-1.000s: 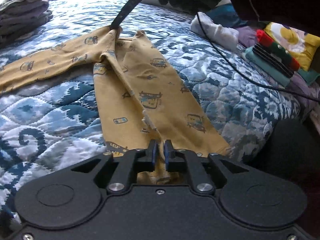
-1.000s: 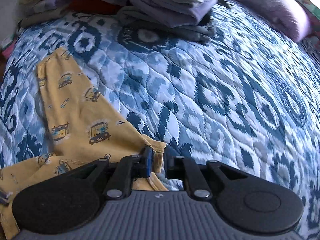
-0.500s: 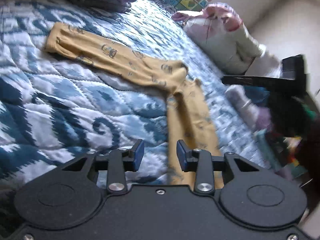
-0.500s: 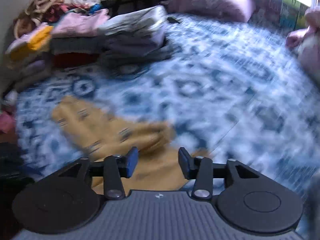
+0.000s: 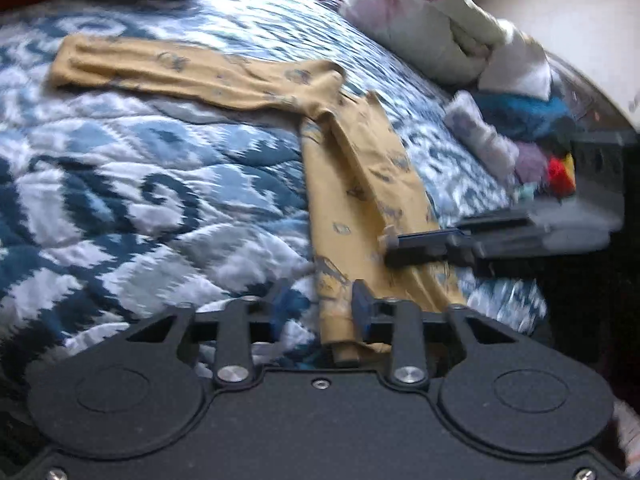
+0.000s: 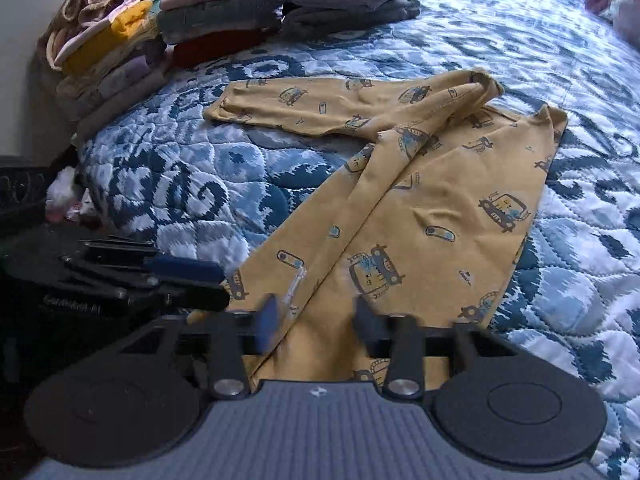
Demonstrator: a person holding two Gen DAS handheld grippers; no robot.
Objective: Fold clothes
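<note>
left view / progress: yellow pants [image 5: 360,184] lie flat on the quilt [image 5: 160,200], legs splayed in an L, one running to the far left and one toward me. I see no fold in them yet. Unsorted heap [image 5: 520,112] at the right edge, so I judge there's more to do after this piece.
left view / left gripper [image 5: 320,306]: jaws stand apart and have just been closing. The near leg's hem sits between them, hard against the right-hand finger. I see no pad pressing on it, so nothing is held.
left view / right gripper [image 5: 394,246]: comes in side-on from the right, tip over the same leg. Can't read its gap from here.
right view / progress: folded stacks [image 6: 224,20] line the far left of the bed, so earlier pieces are done.
right view / pants [image 6: 420,200]: waist end far right, near leg runs down to my fingers.
right view / right gripper [image 6: 316,318]: jaws apart, have just been closing, cloth of the near leg between them, not clamped in this frame.
right view / left gripper [image 6: 208,284]: low left, tip just beside the leg's left edge.
left to do: pinch the hem, lay one leg over the other, then fold lengthwise and stack.
</note>
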